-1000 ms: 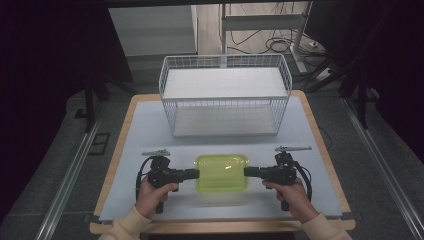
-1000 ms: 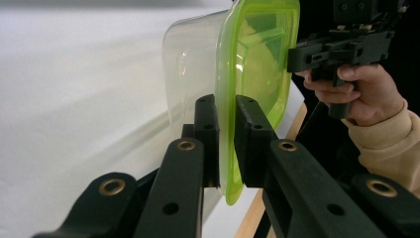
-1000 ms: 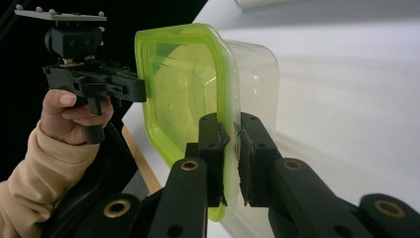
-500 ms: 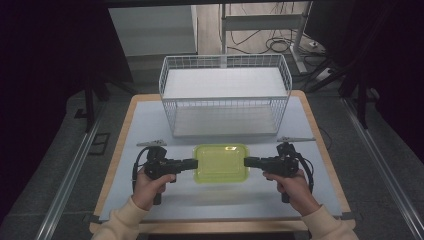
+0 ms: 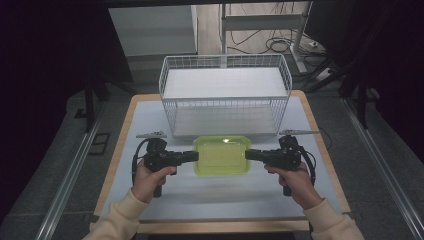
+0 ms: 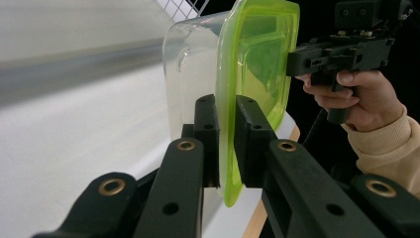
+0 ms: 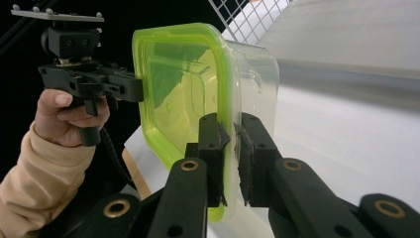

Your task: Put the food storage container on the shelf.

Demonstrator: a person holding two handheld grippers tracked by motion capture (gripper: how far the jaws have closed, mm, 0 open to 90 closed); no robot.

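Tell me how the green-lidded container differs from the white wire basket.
The container is small, with clear solid walls and a green lid; the wire basket is far larger, white open mesh with no lid. The container hangs between the left gripper and right gripper, each clamped on its rim, while the basket stands on the table behind it, untouched. Both are roughly rectangular with rounded corners.

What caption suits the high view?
Left tool and right tool clamp opposite rims of a green-lidded container before a wire basket.
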